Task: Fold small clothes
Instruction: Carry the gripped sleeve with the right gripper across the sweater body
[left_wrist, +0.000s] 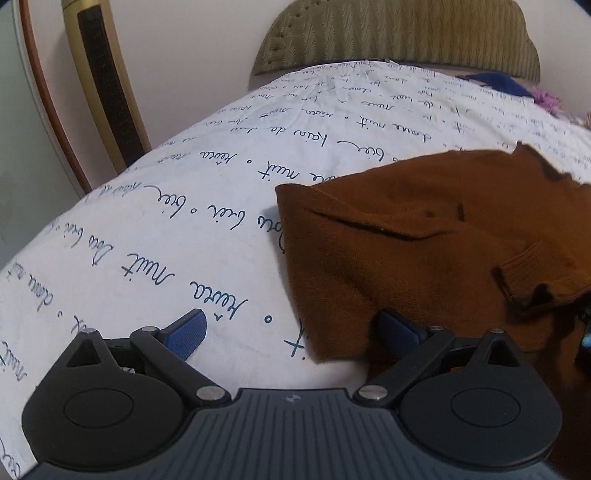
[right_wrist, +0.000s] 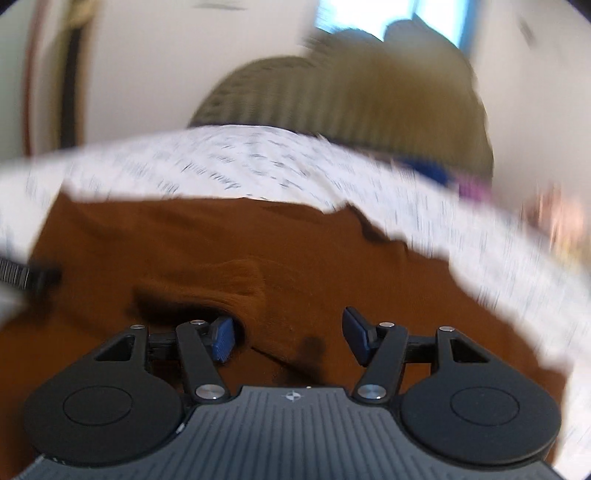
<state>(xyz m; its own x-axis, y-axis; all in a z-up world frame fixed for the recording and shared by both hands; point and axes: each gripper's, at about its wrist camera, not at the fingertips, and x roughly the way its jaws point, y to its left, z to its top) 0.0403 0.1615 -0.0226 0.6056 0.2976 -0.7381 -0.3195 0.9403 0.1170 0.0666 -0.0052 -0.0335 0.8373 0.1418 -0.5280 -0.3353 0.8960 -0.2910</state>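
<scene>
A brown knitted garment lies partly folded on the white bed sheet printed with dark script. Its ribbed cuff rests on top at the right. My left gripper is open wide just above the sheet. Its left pad is over bare sheet and its right pad is at the garment's near left corner. The right wrist view is blurred. There my right gripper is open low over the brown garment, and the folded ribbed cuff lies by its left pad without being pinched.
An olive padded headboard stands at the bed's far end. Blue and pink clothes lie at the far right. A gold and black upright panel leans on the wall at the left, beyond the bed's edge.
</scene>
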